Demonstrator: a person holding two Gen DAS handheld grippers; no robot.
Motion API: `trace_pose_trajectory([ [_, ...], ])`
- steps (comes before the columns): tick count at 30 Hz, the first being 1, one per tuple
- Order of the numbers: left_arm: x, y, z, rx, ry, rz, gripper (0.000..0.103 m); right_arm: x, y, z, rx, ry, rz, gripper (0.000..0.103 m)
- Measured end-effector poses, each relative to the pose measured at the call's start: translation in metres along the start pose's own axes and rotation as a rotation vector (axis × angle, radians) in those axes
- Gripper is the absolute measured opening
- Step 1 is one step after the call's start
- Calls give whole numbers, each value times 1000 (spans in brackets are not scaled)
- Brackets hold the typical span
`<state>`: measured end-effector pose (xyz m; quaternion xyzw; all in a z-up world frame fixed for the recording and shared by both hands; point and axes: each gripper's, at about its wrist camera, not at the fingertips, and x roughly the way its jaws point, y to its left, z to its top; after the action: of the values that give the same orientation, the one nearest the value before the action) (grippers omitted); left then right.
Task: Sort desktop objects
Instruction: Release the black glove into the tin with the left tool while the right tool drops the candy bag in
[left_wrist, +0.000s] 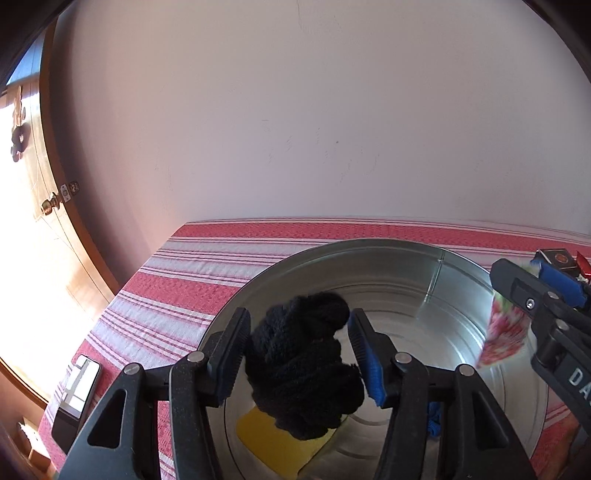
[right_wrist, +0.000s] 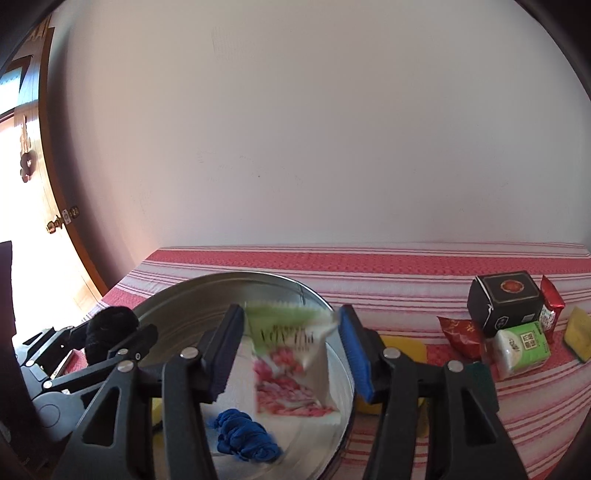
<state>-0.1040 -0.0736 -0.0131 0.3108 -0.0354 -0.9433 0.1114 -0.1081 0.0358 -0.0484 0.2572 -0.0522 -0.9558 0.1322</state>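
My left claw (left_wrist: 297, 354) hangs over the metal tub (left_wrist: 461, 273), jaws apart, and the black knitted bundle (left_wrist: 303, 369) sits loose between them; it may snag on a pad rather than drop onto the yellow sponge (left_wrist: 273, 443). My right claw (right_wrist: 291, 350) also stands parted above the tub, the blurred snack packet (right_wrist: 291, 369) between its fingers; tilted, it could clip the rim and land on the striped surface (right_wrist: 406, 266).

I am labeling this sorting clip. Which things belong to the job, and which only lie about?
Job: metal tub, black knit bundle, snack packet, blue cloth, black box, tissue pack.

Lying about: phone, door knob.
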Motion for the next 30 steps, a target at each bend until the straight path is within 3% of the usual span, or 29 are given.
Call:
trace_pose_trajectory([
  [3, -3, 5, -1, -21, -34, 7, 83, -6, -5, -4, 1, -59, 9, 84],
  [5, -6, 8, -2, -39, -65, 21, 97, -12, -8, -5, 14, -82, 17, 86],
  [8, 3, 9, -9, -41, -39, 23, 97, -20, -13, -5, 42, -113, 17, 90],
  [15, -2, 13, -11, -52, -74, 17, 97, -37, -20, -6, 78, -193, -20, 101],
  [25, 2, 10, -5, -75, -70, 16, 97, -47, -19, -9, 54, -243, -45, 102],
  [30, -12, 0, -5, -58, -108, 17, 97, -54, -21, -14, 37, -267, -71, 102],
])
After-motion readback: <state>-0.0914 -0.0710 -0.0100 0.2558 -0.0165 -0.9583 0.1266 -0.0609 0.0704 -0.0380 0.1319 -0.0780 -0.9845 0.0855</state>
